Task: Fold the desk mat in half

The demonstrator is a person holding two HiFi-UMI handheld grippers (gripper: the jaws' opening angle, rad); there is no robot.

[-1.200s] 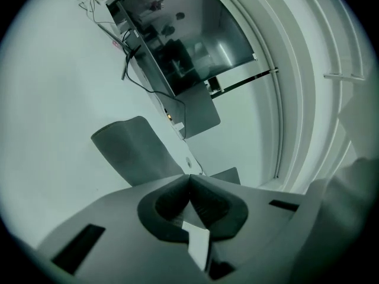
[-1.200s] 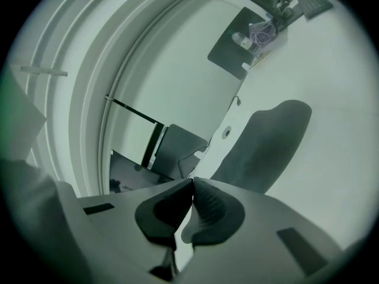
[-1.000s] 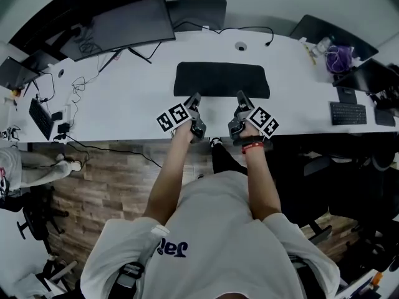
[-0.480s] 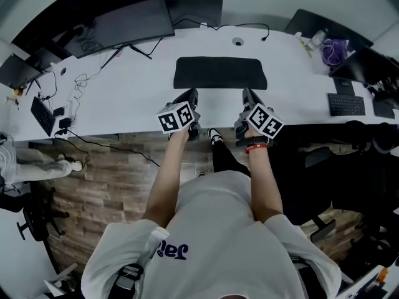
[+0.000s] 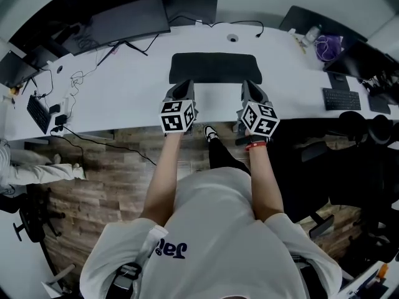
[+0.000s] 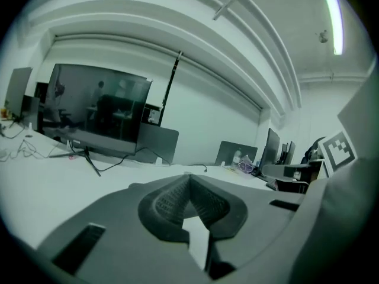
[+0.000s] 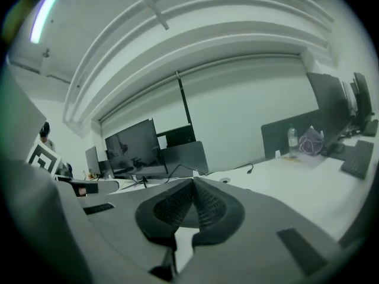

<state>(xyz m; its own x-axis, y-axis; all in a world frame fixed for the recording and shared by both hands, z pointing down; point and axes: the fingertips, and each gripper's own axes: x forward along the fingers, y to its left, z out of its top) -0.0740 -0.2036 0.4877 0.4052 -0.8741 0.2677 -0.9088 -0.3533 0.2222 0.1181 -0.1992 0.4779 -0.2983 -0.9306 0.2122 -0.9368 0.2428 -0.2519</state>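
The black desk mat lies flat on the white desk, straight ahead of me. My left gripper hovers over the mat's near left edge, and my right gripper over its near right edge. Both point away from me, marker cubes facing up. In the left gripper view the jaws meet at the tip with nothing between them. The right gripper view shows the same: the jaws are shut and empty. The gripper bodies hide the mat in both gripper views.
Dark monitors stand at the desk's back left, with loose cables in front of them. A keyboard and a purple bag sit at the right. A cable hole lies behind the mat.
Both grippers have risen and rolled from lying on their sides to upright, marker cubes now facing up. The mat stays flat on the desk.
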